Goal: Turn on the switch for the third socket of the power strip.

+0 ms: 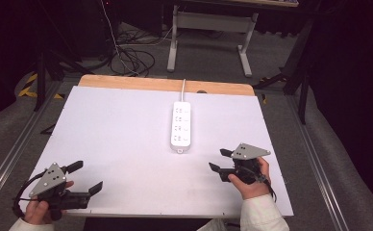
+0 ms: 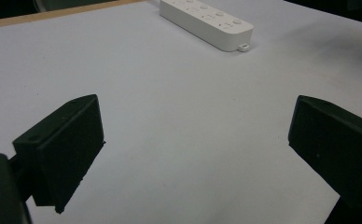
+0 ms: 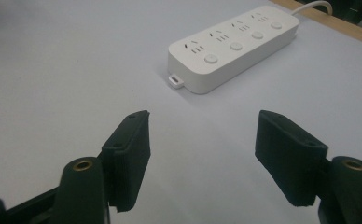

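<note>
A white power strip (image 1: 181, 126) lies lengthwise on the white table top (image 1: 127, 139), its cord running off the far edge. It has several sockets, each with a round switch (image 3: 235, 46). My left gripper (image 1: 86, 177) rests near the front left corner, open, with nothing between its jaws (image 2: 195, 140). The strip (image 2: 207, 21) lies far ahead of it. My right gripper (image 1: 217, 159) is at the front right, open and empty (image 3: 202, 144), pointing towards the strip's near end (image 3: 230, 46), a short way from it.
The table's wooden far edge (image 1: 165, 84) shows beyond the white top. Behind it stand a white desk frame (image 1: 208, 43) and loose cables (image 1: 127, 57) on the grey floor. Metal rails (image 1: 11, 149) run along both sides.
</note>
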Motion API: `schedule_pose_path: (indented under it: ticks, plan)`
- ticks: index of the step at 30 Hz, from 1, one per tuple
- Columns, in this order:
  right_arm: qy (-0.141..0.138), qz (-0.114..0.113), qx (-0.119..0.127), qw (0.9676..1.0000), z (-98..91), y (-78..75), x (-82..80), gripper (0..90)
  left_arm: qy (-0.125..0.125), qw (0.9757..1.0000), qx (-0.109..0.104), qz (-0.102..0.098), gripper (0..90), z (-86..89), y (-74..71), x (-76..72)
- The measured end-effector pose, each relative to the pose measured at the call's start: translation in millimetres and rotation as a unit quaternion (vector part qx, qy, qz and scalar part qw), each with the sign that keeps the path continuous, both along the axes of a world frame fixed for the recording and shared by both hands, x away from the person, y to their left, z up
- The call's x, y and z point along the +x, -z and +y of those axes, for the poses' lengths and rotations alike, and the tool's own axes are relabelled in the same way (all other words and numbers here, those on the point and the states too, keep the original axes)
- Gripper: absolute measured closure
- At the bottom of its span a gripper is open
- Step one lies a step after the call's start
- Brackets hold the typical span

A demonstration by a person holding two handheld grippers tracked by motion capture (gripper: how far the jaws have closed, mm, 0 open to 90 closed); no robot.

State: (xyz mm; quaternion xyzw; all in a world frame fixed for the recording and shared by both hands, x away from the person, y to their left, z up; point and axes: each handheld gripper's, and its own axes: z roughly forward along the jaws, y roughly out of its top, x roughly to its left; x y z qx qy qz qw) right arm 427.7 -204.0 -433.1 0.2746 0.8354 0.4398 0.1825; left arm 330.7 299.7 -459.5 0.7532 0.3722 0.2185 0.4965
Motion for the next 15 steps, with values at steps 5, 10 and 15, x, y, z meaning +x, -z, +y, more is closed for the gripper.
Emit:
schedule_pose_path:
  ticks: [5,10,15]
  plan:
    - [-0.009,-0.006,-0.004,0.9999,9.1,-11.4,8.5,36.9,-0.004,1.0000,0.001,0.001,3.9,0.0,0.4,0.2]
    - [-0.017,-0.012,-0.006,0.9998,19.4,-21.5,16.8,38.2,-0.005,1.0000,0.001,0.002,3.9,-0.6,0.8,0.2]
    - [-0.022,-0.012,-0.011,0.9996,29.1,-28.7,26.8,39.7,-0.005,1.0000,0.003,0.002,3.9,-0.4,0.7,0.2]
